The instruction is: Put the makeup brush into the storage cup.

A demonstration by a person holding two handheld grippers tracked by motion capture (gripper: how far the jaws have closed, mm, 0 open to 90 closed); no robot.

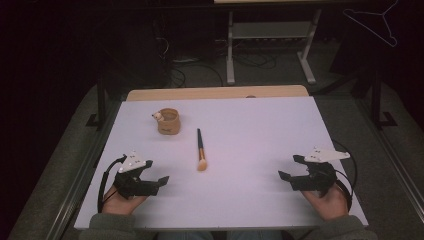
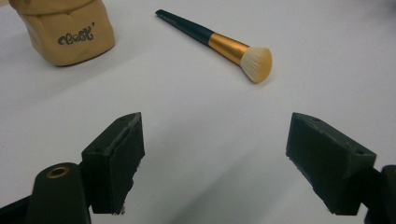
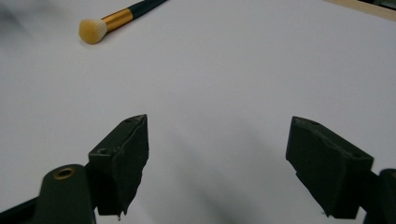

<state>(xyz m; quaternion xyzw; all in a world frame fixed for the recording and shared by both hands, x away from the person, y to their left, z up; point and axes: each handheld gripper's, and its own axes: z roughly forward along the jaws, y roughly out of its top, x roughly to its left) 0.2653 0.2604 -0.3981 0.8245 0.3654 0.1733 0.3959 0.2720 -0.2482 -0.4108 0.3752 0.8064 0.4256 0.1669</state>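
With your left hand-held gripper (image 1: 156,181) and right hand-held gripper (image 1: 290,175) both wide open and empty at the near corners of the desk (image 1: 260,130), the makeup brush (image 1: 200,150) lying mid-desk right of the tan cup (image 1: 168,121) could roll if you nudge its round handle.

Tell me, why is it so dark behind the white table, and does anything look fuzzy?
High view: light falls on the white table, the room behind stays dim. Left gripper view: the dark-handled makeup brush with gold band looks sharp. Right gripper view: the near black gripper jaws look soft, with a blurry grey shadow between them.
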